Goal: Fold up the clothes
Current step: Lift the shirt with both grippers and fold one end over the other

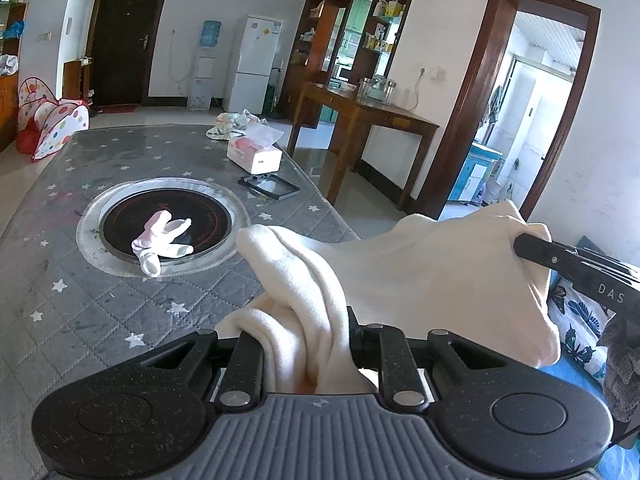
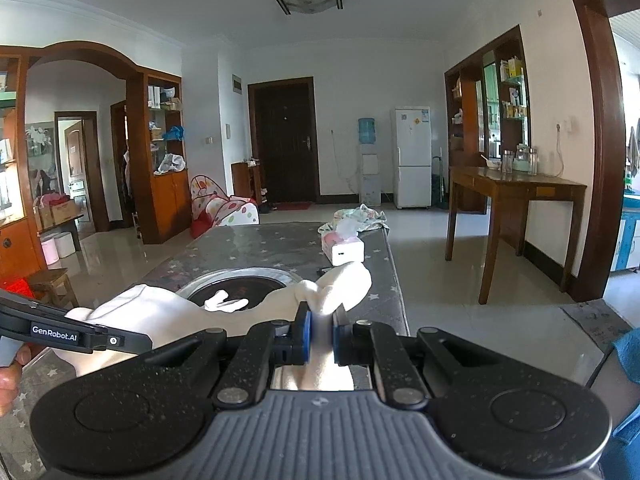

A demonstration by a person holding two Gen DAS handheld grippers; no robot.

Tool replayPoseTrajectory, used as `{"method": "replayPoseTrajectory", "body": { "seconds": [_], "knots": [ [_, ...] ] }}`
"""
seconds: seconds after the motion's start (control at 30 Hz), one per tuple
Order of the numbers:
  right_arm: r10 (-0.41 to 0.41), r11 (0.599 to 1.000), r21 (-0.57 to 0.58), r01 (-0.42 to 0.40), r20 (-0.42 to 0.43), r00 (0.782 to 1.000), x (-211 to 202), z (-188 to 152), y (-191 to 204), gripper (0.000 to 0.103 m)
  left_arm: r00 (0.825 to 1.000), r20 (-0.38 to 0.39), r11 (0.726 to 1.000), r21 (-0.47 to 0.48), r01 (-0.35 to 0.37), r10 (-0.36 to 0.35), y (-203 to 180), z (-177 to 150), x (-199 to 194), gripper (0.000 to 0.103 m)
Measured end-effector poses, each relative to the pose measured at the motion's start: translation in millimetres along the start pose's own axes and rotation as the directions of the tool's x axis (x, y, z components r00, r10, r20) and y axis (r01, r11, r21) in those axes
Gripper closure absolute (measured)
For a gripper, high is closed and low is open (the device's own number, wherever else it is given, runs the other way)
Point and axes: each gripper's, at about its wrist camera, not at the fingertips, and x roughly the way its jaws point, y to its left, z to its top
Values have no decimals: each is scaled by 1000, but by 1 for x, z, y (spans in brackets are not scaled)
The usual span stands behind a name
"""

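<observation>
A cream-white garment [image 1: 420,280] hangs stretched in the air between both grippers, above the near end of the grey star-patterned table [image 1: 100,300]. My left gripper [image 1: 308,344] is shut on one bunched edge of it. My right gripper [image 2: 320,332] is shut on another edge [image 2: 340,284], and its finger [image 1: 536,246] shows at the right of the left wrist view. The left gripper's finger [image 2: 120,340] shows at the left of the right wrist view, against the cloth [image 2: 144,312]. A small white and pink garment [image 1: 162,240] lies on the round black cooktop [image 1: 132,224].
A tissue box [image 1: 256,154], a black-framed flat item [image 1: 270,187] and a bundle of pale cloth [image 1: 232,124] lie at the table's far right. A wooden side table [image 1: 360,116] stands to the right. A spotted play tent [image 1: 52,124] stands beyond the far left corner.
</observation>
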Motion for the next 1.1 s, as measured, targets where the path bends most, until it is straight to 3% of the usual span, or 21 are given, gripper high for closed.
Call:
{"method": "replayPoseTrajectory", "body": {
  "seconds": [0.43,0.9,1.1],
  "knots": [
    [-20,999,28,21,-22,1000,26,4,-9,94,999,-29,1000,7,-26,26,3,22,29,83],
    [-12,997,74,16,-45,999,103,14,-33,94,995,-71,997,-24,-71,69,27,61,87,83],
    [-12,996,83,21,-107,994,135,-2,-42,94,988,-145,996,-72,-58,47,40,50,120,83]
  ]
}}
